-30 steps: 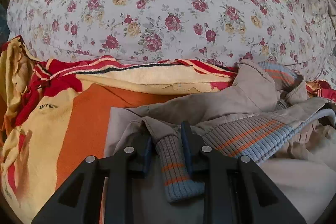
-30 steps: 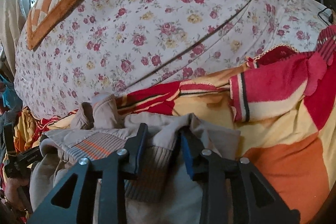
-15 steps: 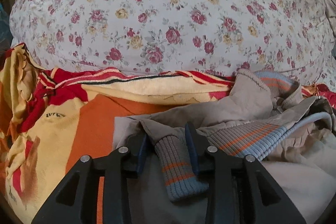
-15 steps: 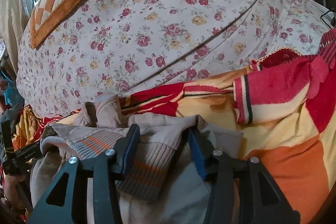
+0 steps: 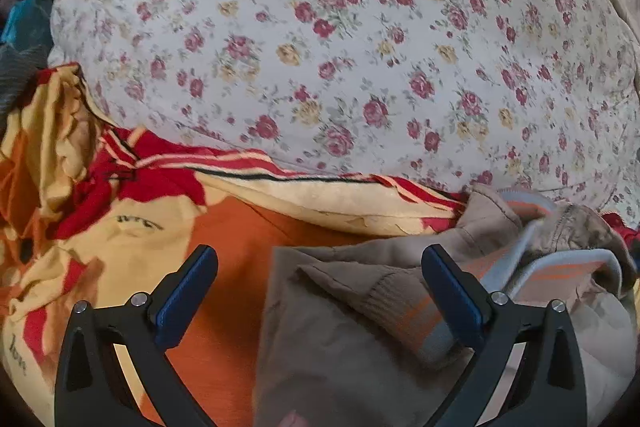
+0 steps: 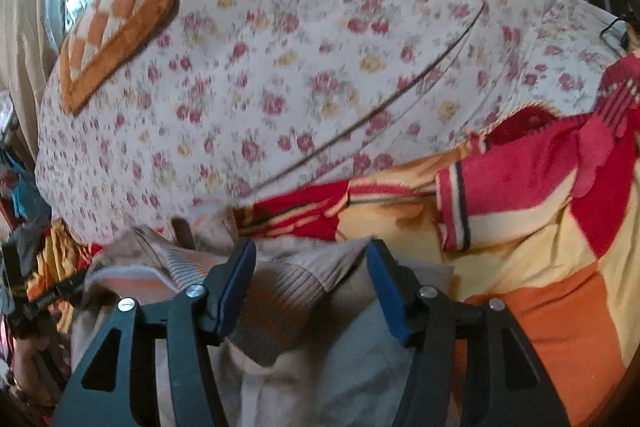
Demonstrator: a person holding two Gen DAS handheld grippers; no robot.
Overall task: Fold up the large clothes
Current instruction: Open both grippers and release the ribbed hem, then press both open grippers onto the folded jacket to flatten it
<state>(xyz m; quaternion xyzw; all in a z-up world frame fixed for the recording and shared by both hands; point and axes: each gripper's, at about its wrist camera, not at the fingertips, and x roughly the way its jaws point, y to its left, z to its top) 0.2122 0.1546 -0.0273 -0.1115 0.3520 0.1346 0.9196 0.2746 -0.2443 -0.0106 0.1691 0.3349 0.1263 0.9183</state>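
Observation:
A beige jacket (image 5: 340, 327) with ribbed cuffs striped orange and blue lies crumpled on a bright blanket (image 5: 240, 247). My left gripper (image 5: 318, 261) hovers just above it, its jaws opening very wide. One ribbed cuff (image 5: 404, 307) lies loose by the right pad, not pressed. In the right wrist view the jacket (image 6: 352, 367) fills the bottom. My right gripper (image 6: 311, 251) is over it with its jaws opening. The other ribbed cuff (image 6: 280, 303) lies between the pads, and neither pad clamps it.
A bulky floral quilt (image 5: 320, 47) rises right behind the jacket, with an orange checkered cushion (image 6: 116, 23) on top. The orange, yellow and red blanket (image 6: 540, 227) spreads to both sides. At the right wrist view's left edge a hand (image 6: 24, 367) holds the other gripper.
Both grippers have let go of the ribbed cuffs they were pinching. The left jaws have sprung wide and the left gripper has lifted a little. The right jaws have widened step by step.

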